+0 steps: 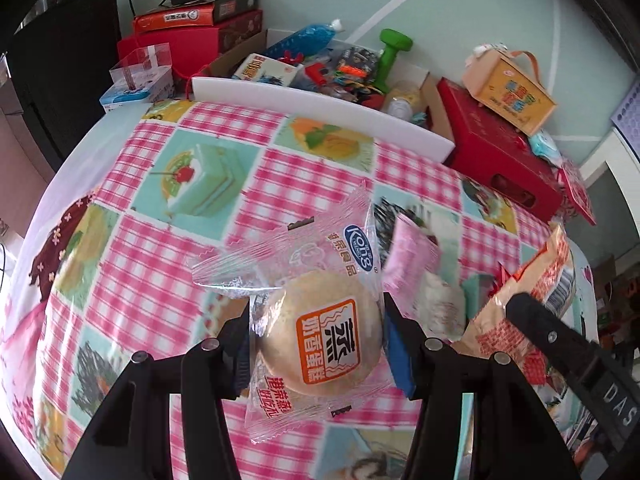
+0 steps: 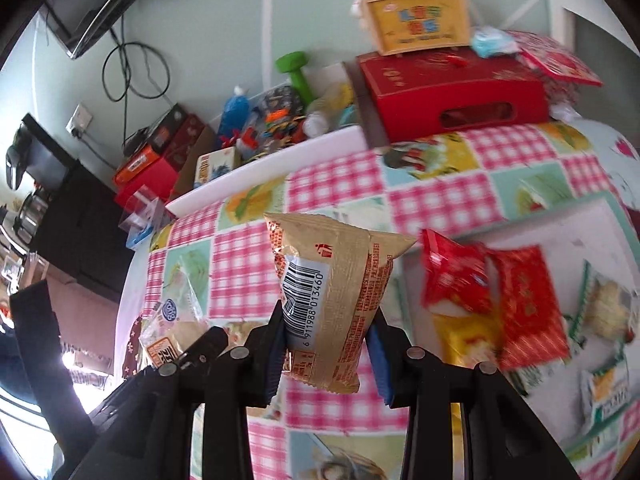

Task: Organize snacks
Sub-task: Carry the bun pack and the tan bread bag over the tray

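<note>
item: snack sorting, mid-carry, both claws loaded.

step in hand: each claw holds one snack above the checked tablecloth (image 1: 248,184); judged a transport stage, with neither packet set down yet.

left gripper (image 1: 316,340): pinching a cake (image 1: 320,332) in a clear wrapper, round and pale, orange label facing the camera. the jaws press the wrapper at its left and right sides. the packet hangs clear of the cloth, near the middle of the table, wrapper ends sticking out far and near.

right gripper (image 2: 326,344): pinching a gold packet (image 2: 332,292), barcode side up, gripped across its lower half; the top edge points away toward the far side. it sits above the cloth, just left of the white tray (image 2: 516,220).

tray contents: red packets (image 2: 496,296), a yellow packet (image 2: 464,332), and pale green-trimmed packets (image 2: 608,308) at the right; blurred, so labels cannot be read.

pose: both tools point forward and downward over the table, side by side; the left claw shows at the lower left of the right view, close by.

next move, judged: bring the gold packet rightward over the tray and lower it beside like packets before spreading the jaws; the cake needs a gentle grip, since it looks soft.

far edge: red box (image 2: 452,88), yellow box (image 2: 420,24), green dumbbell (image 2: 300,76), clutter; not part of the step.
</note>
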The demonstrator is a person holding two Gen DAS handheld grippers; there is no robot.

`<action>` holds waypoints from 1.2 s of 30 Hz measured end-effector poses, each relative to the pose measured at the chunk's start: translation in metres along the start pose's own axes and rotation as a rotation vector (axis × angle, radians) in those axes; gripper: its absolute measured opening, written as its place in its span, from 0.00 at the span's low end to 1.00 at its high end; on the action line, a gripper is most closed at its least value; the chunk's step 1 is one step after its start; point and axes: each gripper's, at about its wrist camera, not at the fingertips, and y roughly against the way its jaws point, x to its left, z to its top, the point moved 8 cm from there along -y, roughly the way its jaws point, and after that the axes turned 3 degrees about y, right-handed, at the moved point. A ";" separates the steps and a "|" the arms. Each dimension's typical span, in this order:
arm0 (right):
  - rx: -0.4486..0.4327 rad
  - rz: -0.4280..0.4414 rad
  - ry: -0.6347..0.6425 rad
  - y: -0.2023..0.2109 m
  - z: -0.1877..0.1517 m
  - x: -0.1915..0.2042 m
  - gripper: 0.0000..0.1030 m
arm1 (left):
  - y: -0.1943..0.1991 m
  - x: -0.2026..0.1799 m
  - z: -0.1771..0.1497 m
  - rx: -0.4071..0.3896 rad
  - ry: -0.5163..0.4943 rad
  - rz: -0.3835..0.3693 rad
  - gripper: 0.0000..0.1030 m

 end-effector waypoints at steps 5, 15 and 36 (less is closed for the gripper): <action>-0.037 -0.025 -0.051 0.019 -0.016 -0.029 0.38 | 0.008 -0.032 -0.015 -0.015 -0.049 -0.012 0.55; -0.125 -0.105 -0.155 0.057 -0.030 -0.099 0.38 | 0.033 -0.109 -0.030 -0.094 -0.211 -0.069 0.55; -0.225 -0.241 -0.429 0.107 -0.033 -0.245 0.38 | 0.023 -0.212 -0.075 -0.069 -0.444 -0.157 0.55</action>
